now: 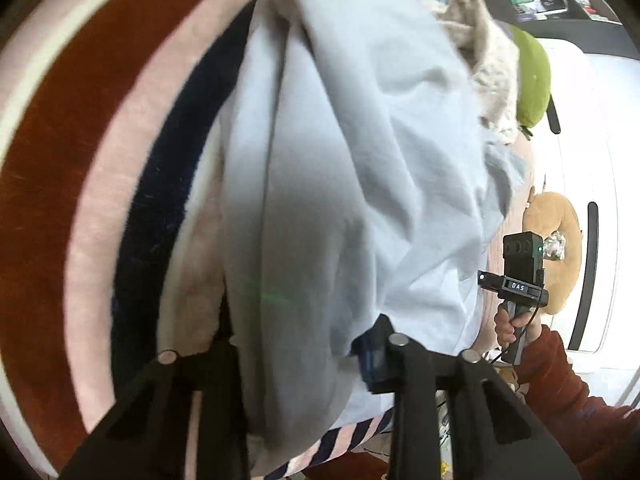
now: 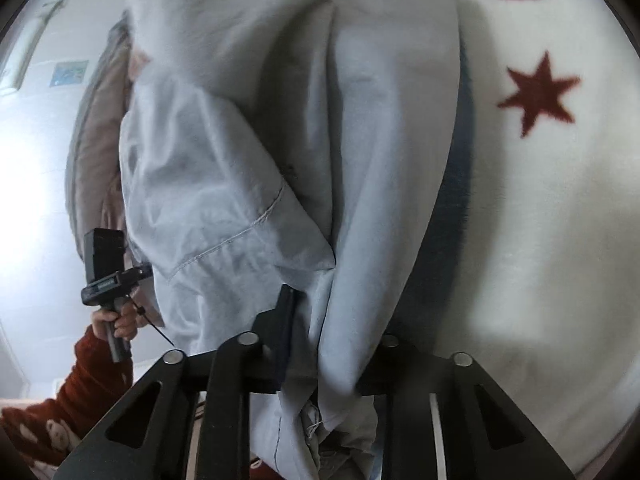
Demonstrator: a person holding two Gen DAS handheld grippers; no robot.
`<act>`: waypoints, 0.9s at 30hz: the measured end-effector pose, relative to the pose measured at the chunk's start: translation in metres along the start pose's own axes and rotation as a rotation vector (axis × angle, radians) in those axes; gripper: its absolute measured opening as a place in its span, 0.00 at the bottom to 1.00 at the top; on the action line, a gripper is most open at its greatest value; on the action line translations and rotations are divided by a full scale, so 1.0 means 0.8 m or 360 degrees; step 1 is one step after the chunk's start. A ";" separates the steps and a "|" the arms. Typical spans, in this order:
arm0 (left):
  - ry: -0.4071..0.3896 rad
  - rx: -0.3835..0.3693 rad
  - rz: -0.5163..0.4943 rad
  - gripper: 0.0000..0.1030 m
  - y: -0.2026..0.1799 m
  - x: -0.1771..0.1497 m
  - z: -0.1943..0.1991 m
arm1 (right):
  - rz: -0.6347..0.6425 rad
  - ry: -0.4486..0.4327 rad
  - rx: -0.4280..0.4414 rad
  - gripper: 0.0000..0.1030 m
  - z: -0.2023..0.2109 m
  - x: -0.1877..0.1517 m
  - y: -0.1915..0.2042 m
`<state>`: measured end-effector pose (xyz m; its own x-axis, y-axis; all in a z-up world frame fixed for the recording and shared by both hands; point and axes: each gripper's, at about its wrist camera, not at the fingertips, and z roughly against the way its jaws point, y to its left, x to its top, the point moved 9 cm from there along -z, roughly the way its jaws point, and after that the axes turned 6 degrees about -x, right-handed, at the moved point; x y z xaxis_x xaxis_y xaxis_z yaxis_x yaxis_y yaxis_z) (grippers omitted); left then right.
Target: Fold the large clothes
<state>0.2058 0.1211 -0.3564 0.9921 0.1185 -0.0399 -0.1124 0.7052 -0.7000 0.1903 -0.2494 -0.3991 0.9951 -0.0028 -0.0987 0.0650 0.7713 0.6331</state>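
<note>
Clamping down on cloth, both pairs of jaws: the left gripper [image 1: 304,354] pinching a bunched edge of the pale blue garment [image 1: 340,152], the right gripper [image 2: 324,344] squeezing another gathered edge of the same garment [image 2: 280,140], with almost no gap showing between the fingers in either wrist view.

Hanging forward and away from both sets of jaws, draping in long loose folds rather than lying flat. Showing a stitched seam [image 2: 240,236] just ahead of the right jaws and to their left, probably a hem or cuff (too blurred to say which). Drooping over a striped blanket [image 1: 100,184] to the left of the left jaws, and beside a white cover with a red star [image 2: 536,96] to the right of the right jaws.

Appearing in each other's view as well: the right gripper's handle [image 1: 520,280], held in a red-sleeved hand [image 1: 516,324], well off to the right of the left jaws.

Looking early in the task, judging by this: garment gripped at two points and lifted, but not yet spread, squared or creased anywhere visible. Remaining, most likely: laying it out flat, bringing the sides in, and doubling it over into a neat stack.
</note>
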 end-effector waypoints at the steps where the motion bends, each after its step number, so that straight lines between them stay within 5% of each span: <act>1: -0.0018 -0.0003 -0.0017 0.20 -0.005 -0.002 0.009 | 0.0014 -0.0008 0.0002 0.14 0.000 0.002 0.008; 11: -0.0122 0.0106 -0.0047 0.16 0.005 -0.034 0.100 | 0.0284 0.0080 0.0044 0.11 -0.066 0.000 0.143; 20: -0.0110 0.0265 0.0054 0.16 0.104 -0.112 0.201 | 0.0388 0.0191 0.0123 0.11 -0.177 -0.041 0.261; 27: -0.0104 0.0334 0.0106 0.17 0.166 -0.135 0.222 | 0.0408 0.0273 0.0119 0.11 -0.260 -0.068 0.342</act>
<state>0.0740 0.3260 -0.3184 0.9772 0.2101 -0.0300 -0.1933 0.8234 -0.5335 0.1383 0.0941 -0.3802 0.9532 0.2977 -0.0527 -0.1746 0.6843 0.7079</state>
